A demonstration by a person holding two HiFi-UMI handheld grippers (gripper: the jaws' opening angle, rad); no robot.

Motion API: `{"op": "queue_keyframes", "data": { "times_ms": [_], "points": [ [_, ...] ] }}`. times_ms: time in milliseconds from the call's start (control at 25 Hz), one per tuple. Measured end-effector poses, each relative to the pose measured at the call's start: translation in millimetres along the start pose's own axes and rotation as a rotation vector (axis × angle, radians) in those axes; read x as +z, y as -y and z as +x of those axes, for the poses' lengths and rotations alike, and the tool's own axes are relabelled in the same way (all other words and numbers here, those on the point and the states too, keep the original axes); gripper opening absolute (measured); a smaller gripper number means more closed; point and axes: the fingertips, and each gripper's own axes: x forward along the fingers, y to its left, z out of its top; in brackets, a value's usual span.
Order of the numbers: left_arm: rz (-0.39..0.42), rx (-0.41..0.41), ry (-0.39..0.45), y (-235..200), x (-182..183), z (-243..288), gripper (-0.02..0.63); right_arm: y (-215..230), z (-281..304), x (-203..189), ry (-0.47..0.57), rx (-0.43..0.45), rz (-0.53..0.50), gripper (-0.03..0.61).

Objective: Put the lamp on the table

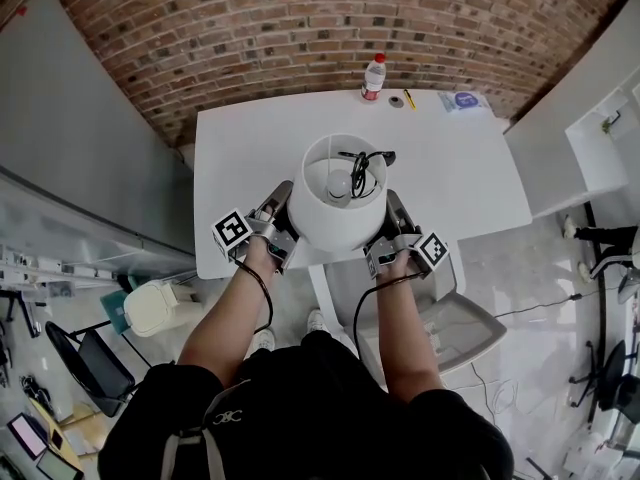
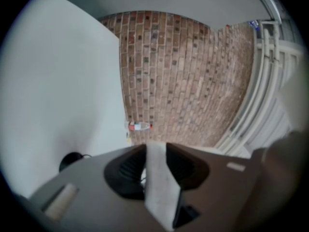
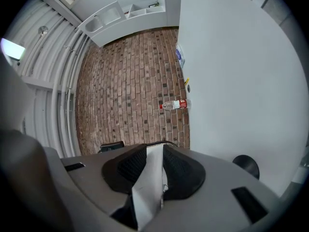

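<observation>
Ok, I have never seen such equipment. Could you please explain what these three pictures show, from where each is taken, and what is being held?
There is no robot here. A person holds a tool in each hand, the left gripper and the right gripper, each with two pinching fingers. The head view comes from a camera on the person's head, looking down. The left gripper view and the right gripper view come from cameras riding on the tools. Together the tools hold a white lamp by its shade: in both gripper views a strip of shade is pinched between the dark fingers. The lamp is over the near part of a white table; whether its base rests there I cannot tell. At the far edge are a bottle, a small yellow thing and a blue packet.
</observation>
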Motion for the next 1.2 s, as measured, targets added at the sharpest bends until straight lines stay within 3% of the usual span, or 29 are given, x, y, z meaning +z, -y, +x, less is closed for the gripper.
{"op": "queue_keyframes", "data": {
  "times_ms": [200,560,600,720,760,880,960,1080,1200],
  "points": [
    [0.003,-0.015,0.005,-0.3,0.7,-0.2,0.126,-1.5,-1.0,0.0,0.01,0.029,0.015,0.101],
    [0.041,0.018,-0.008,-1.5,6.8,-3.8,0.132,0.8,-14.0,14.9,0.132,0.006,-0.012,0.117],
    [0.053,0.033,-0.01,-2.8,8.0,-5.5,0.11,1.3,-16.6,16.3,0.14,-0.003,-0.023,0.115],
    [0.09,0.095,-0.002,-10.7,11.6,-12.7,-0.003,2.4,-26.8,22.9,0.163,-0.051,-0.08,0.002],
    [0.116,0.11,0.008,-11.9,14.6,-15.9,-0.003,2.2,-31.2,25.2,0.173,-0.078,-0.108,0.0],
    [0.245,0.148,0.036,-7.0,26.0,-25.1,-0.003,-3.8,-42.2,31.7,0.19,-0.146,-0.236,0.0],
    [0.386,0.208,0.046,-0.8,33.4,-30.8,-0.005,-11.6,-48.2,31.0,0.175,-0.222,-0.388,-0.002],
    [0.702,0.334,0.033,16.8,39.6,-36.5,-0.005,-35.5,-52.0,19.1,0.128,-0.288,-0.667,-0.002],
    [0.999,0.371,-0.008,50.9,33.1,-33.8,-0.005,-63.4,-54.5,5.9,0.111,-0.318,-0.899,-0.002]
  ]
}}
